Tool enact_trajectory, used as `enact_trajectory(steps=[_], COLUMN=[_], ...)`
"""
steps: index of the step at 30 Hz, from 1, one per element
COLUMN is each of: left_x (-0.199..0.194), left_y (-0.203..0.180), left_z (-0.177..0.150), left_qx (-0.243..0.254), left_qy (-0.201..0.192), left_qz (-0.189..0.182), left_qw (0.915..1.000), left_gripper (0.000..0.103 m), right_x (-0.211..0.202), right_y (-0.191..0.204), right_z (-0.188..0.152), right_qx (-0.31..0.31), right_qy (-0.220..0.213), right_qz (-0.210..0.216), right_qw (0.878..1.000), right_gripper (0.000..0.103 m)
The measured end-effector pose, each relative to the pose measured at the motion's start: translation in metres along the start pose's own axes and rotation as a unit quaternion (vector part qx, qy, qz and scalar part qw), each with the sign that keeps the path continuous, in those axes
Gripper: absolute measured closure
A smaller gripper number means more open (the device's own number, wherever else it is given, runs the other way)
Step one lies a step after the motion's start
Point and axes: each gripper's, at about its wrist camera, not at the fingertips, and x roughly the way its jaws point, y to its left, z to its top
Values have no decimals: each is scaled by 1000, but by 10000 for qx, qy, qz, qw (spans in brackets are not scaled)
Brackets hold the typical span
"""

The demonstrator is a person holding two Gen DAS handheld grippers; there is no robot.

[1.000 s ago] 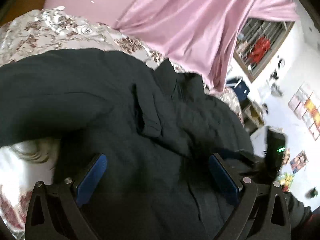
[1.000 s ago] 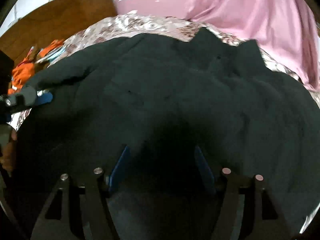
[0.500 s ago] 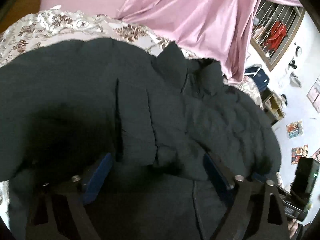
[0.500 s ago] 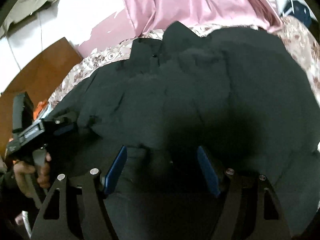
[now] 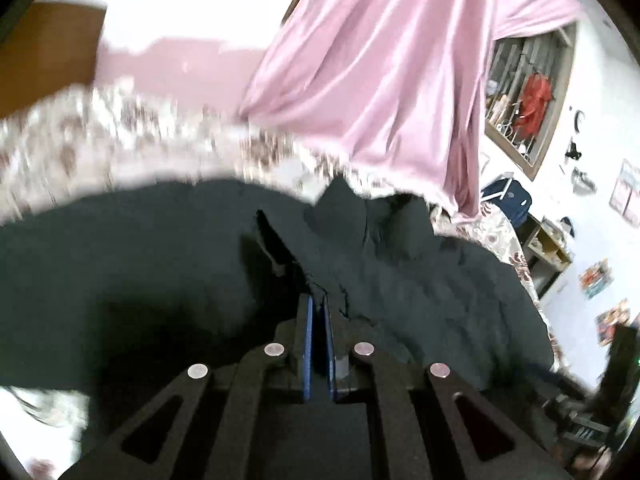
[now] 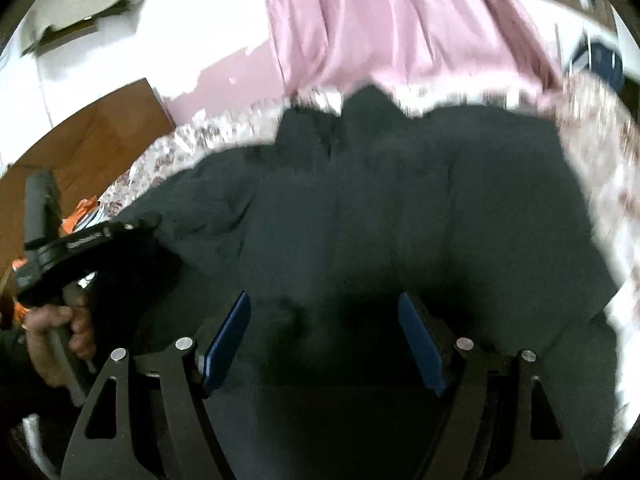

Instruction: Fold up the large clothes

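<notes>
On the floral bed (image 5: 120, 132), left jaws pinch the dark jacket (image 5: 420, 280).

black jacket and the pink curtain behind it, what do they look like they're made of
Black jacket: seemingly a padded, matte woven fabric; it puffs in soft dimpled folds with no shine. Pink curtain: probably a thin satin-like cloth; its long draped folds carry glossy highlights.
</notes>
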Motion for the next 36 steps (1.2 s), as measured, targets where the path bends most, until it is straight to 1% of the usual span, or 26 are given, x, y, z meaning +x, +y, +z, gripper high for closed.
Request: enact_trajectory(steps=[2, 5, 7, 9, 10, 11, 12, 14, 15, 16, 17, 18, 20, 24, 26, 27, 28, 29, 31, 32, 33, 34, 36], left_x=[-18, -31, -36, -37, -34, -31, -25, -13, -6, 2, 8, 11, 12, 4, 1, -4, -9, -16, -35, -45, -58, -68, -84], left_y=[2, 13, 23, 32, 37, 38, 43, 49, 52, 56, 60, 62, 69, 80, 81, 82, 82, 82, 83, 84, 86, 89, 100], left_z=[8, 16, 13, 5, 0, -5, -8, -12, -15, -19, -23, -27, -31, -38, -38, -38, -37, -37, -37, -36, -38, -39, -42], left_qx=[161, 297, 319, 353, 335, 297, 232, 163, 82, 5, -74, -156, -298, -689, -803, -866, -923, -992, -1171, -1284, -1427, -1545, -1769], left_qy=[-235, -362, -275, -151, -1, 91, 274, 538, 690, 881, 1034, 1067, 1064, 837, 763, 710, 684, 654, 499, 388, 273, 206, 267], left_qz=[180, 451, 612, 722, 738, 734, 725, 735, 705, 641, 646, 636, 514, 44, -10, 6, 17, -15, -160, -202, -100, -14, 74], left_qw=[9994, 9979, 9972, 9966, 9967, 9968, 9967, 9957, 9951, 9940, 9925, 9921, 9926, 9941, 9938, 9937, 9934, 9929, 9917, 9908, 9893, 9878, 9838], left_gripper=[98, 97, 97, 97, 97, 97, 97, 97, 97, 96, 96, 94, 93, 91, 88, 82, 71, 63, 19, 10, 0, 0, 0], right_x=[-12, -10, 4, 30, 45, 63, 76, 106, 122, 142, 151, 157, 158, 161, 160, 156, 154, 153, 151, 150, 150, 148, 146], right_y=[14, 35, 47, 60, 64, 67, 69, 69, 68, 63, 60, 56, 56, 67, 68, 70, 70, 70, 69, 69, 69, 69, 68], right_z=[13, 30, 41, 52, 55, 57, 56, 49, 42, 35, 30, 25, 18, 9, 8, 8, 8, 7, 8, 8, 8, 8, 9], right_qx=[-393, -846, -960, -973, -918, -859, -820, -781, -772, -744, -712, -683, -761, -1052, -1062, -1039, -1012, -990, -996, -1007, -1016, -1022, -1008], right_qy=[-335, -474, -375, -121, 22, 223, 385, 714, 942, 1294, 1440, 1446, 1343, 1188, 1135, 1115, 1090, 1059, 1004, 969, 932, 879, 794], right_qz=[-116, -342, -358, -353, -324, -324, -366, -518, -614, -724, -757, -706, -707, -912, -886, -858, -813, -765, -727, -712, -708, -695, -653], right_qw=[9986, 9947, 9940, 9946, 9952, 9955, 9952, 9930, 9907, 9861, 9841, 9846, 9855, 9831, 9839, 9846, 9855, 9865, 9873, 9876, 9879, 9884, 9896], right_gripper=[32, 29, 28, 28, 28, 28, 28, 28, 28, 28, 28, 27, 26, 25, 25, 24, 23, 22, 20, 20, 19, 19, 18])
